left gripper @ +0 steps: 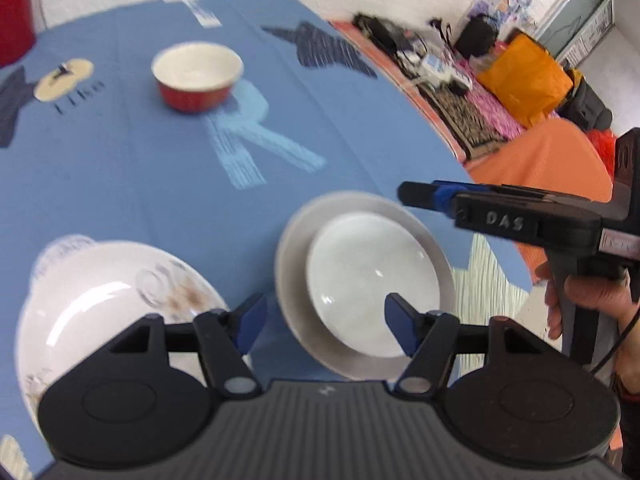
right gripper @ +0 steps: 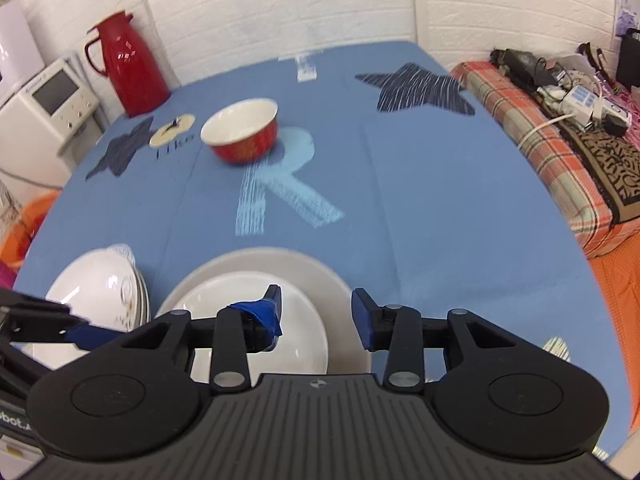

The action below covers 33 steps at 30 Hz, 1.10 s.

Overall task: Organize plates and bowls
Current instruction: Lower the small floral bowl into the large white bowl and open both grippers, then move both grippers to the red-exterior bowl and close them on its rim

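Left wrist view: left gripper [left gripper: 326, 326] hung w/ fingers spread wide, nothing between them, above the near edge of the blue tablecloth [left gripper: 152, 184]. Below and just fwd of the fingertips sat the white plate [left gripper: 360, 284], nested in the larger grey plate [left gripper: 290, 264]; both lay flat, round, so no long axis governed approach. White patterned bowls [left gripper: 116, 300] stood just left of the plates, apart from them. Right gripper [left gripper: 418, 196] entered from the right, over the grey plate's far rim, held by a person's hand [left gripper: 580, 300].

Right wrist view: right gripper [right gripper: 316, 316] showed a narrower gap, also empty, pads clear of the white plate [right gripper: 256, 316] beneath. Left finger carried loose blue tape. Grey plate [right gripper: 320, 272] rim ran under both fingers. Bowl stack [right gripper: 100, 292] lay to the left, near the other gripper.

Red bowl [right gripper: 244, 130] stood alone, well apart, far across the table, straight ahead of both grippers and slightly left, near the red thermos [right gripper: 128, 64]. Judged: it was the remaining stray piece; neither hand was clearly nearer, though the left gripper, already wide, seemed better set to take its rim.
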{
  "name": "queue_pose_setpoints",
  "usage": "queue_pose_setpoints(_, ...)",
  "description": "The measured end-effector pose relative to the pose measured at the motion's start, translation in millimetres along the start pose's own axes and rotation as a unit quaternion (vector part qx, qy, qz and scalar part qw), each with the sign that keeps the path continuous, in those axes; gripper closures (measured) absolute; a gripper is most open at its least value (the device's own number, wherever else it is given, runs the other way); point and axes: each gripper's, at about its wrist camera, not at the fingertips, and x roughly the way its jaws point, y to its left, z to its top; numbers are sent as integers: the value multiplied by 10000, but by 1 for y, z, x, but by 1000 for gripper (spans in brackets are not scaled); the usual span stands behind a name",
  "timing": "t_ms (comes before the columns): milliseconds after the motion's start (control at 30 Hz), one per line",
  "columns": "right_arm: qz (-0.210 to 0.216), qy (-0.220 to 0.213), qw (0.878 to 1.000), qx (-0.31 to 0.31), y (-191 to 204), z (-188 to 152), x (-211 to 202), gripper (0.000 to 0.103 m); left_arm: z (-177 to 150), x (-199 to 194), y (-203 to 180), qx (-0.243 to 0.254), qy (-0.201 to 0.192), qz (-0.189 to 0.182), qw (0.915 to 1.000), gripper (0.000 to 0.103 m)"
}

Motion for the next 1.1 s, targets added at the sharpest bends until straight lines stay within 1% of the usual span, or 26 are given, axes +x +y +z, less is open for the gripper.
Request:
queue_pose_setpoints(67,47,-123,9999,84,-4,15,0,79,12,-9,17,-143,-108,162,9997,35)
queue_pose_setpoints(167,181,-168,9995,209,-8,42,11,78,38,-15,52,-587,-337,450,9967,35)
queue_pose_setpoints(233,306,-181,9989,299,-7,61,26,77,62,-15,76,-895,-560,644,9923,35)
queue_pose_setpoints(300,400,-176,9986,298,-4,81,42,77,89,-9,97,-1189,-669,941,9862,35)
queue_pose_setpoints(367,489,-172,9982,302,1,100,62,76,119,7,112,-1228,-554,995,9859,35)
queue_pose_setpoints(433,613,-16,9977,306,7,119,87,75,144,27,122,-1313,-391,1068,9848,35)
queue_pose_setpoints(567,756,312,9961,334,18,146,137,73,178,64,135,-1287,-228,1271,9832,35)
queue_pose_setpoints(700,747,550,9952,327,23,161,177,72,197,96,149,-1453,-67,1172,9824,35)
queue_pose_setpoints(767,819,704,9935,362,24,166,193,71,201,110,157,-1498,38,1168,9818,35)
queue_pose_setpoints(833,752,817,9933,330,27,168,207,70,202,121,165,-1600,124,1160,9802,35)
queue_pose_setpoints(1067,620,1261,9901,28,36,166,241,67,201,136,176,-1629,197,1127,9800,36)
queue_pose_setpoints(1100,611,1177,9911,-91,38,165,242,66,200,137,177,-1644,220,1118,9798,38)
